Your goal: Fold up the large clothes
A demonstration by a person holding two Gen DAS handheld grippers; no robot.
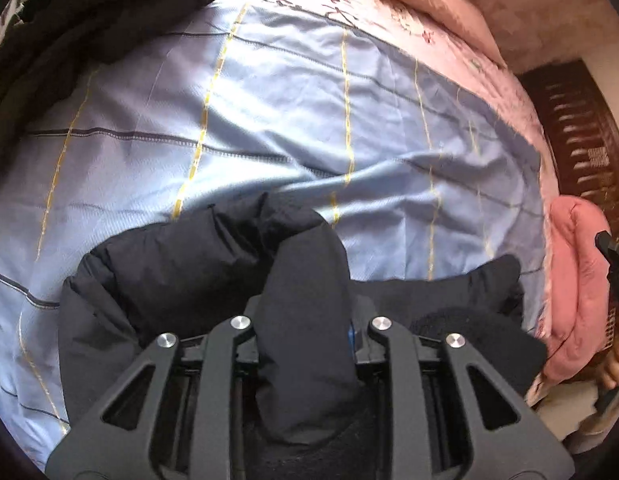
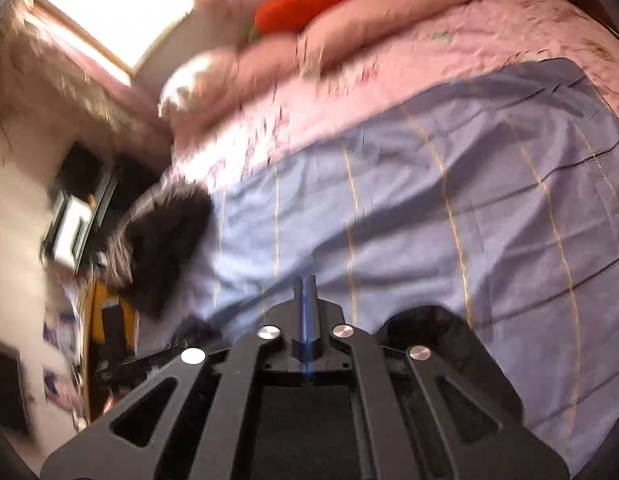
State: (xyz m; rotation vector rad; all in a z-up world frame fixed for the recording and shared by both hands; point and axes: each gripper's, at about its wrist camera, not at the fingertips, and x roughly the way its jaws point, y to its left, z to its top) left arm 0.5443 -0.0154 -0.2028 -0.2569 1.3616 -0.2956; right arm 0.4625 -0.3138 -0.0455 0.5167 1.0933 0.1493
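On the blue checked sheet (image 1: 269,120), near edge: left tool (image 1: 309,320) clamped on a thick fold of the black padded jacket (image 1: 169,264). Right tool (image 2: 305,292) nearly closed, grip unclear. Lift both evenly, keep fabric taut.

surface: bed (image 1: 521,128), pink sheet | on it: blue checked cover (image 1: 269,120), black padded garment (image 1: 181,264), pink pillows (image 2: 369,12)

A jacket (image 1: 181,280) is lying bunched on the sheet (image 1: 269,120) covering the bed, with pillows (image 2: 349,28) sitting behind, at its head.
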